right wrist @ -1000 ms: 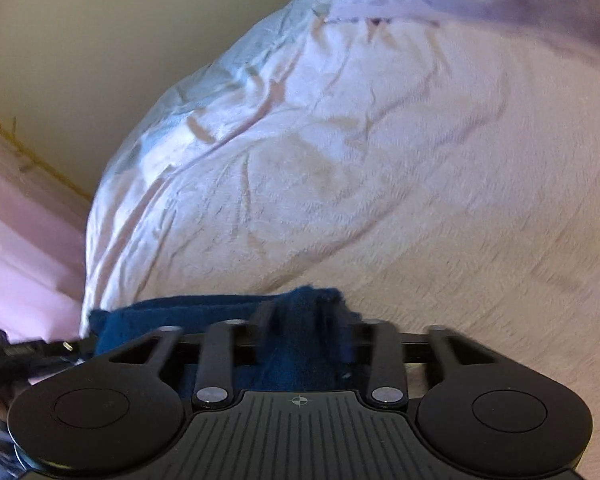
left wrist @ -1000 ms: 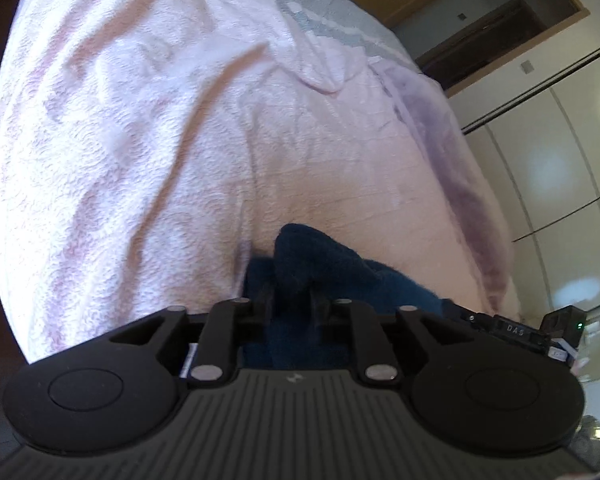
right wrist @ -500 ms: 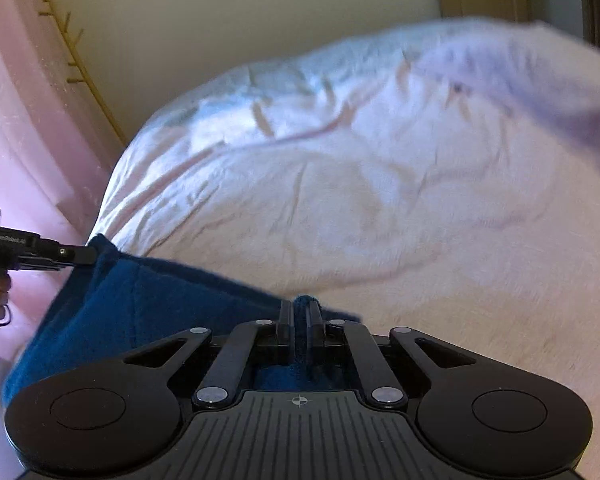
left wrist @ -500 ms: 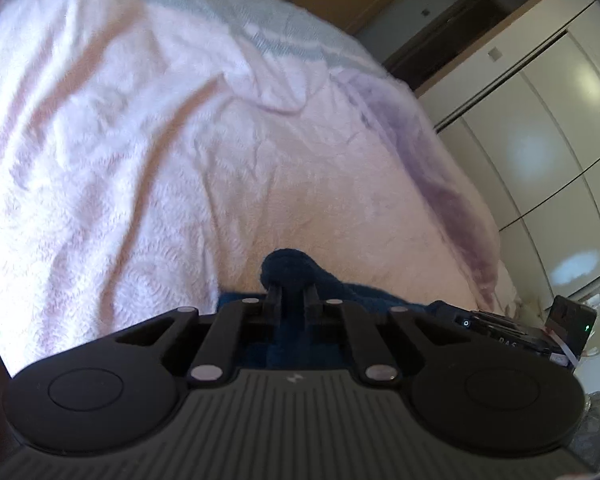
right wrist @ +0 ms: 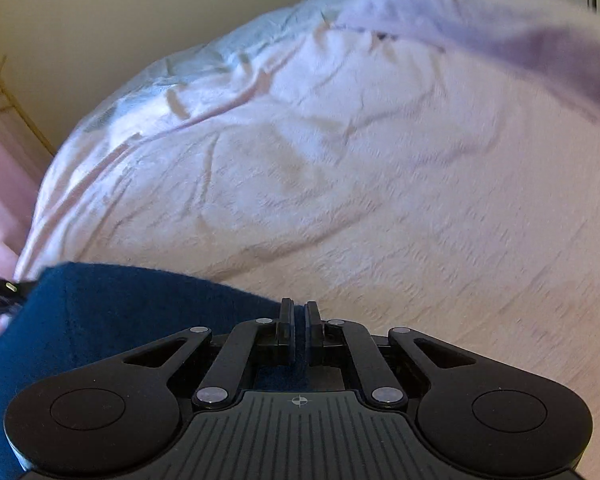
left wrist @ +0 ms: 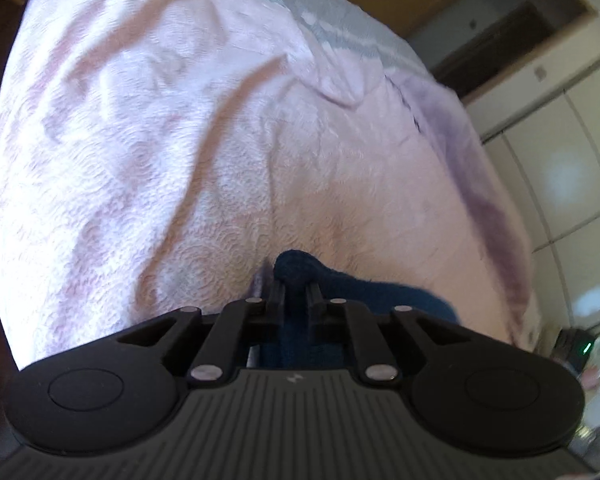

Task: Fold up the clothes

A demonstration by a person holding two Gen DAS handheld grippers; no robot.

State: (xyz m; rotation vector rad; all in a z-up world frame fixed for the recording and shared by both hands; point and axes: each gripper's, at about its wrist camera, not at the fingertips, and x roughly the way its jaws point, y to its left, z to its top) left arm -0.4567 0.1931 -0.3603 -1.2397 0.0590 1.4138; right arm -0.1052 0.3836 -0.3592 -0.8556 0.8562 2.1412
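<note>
Both grippers, left gripper (left wrist: 296, 294) and right gripper (right wrist: 299, 316), clamp the navy garment (right wrist: 112, 312) over the bed (right wrist: 340, 168)'s near edge; soft, limp fabric, best held at corners.

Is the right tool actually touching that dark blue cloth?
Touching. In the right wrist view the right tool has its jaws shut on an edge of the blue cloth, which runs between them.
</note>
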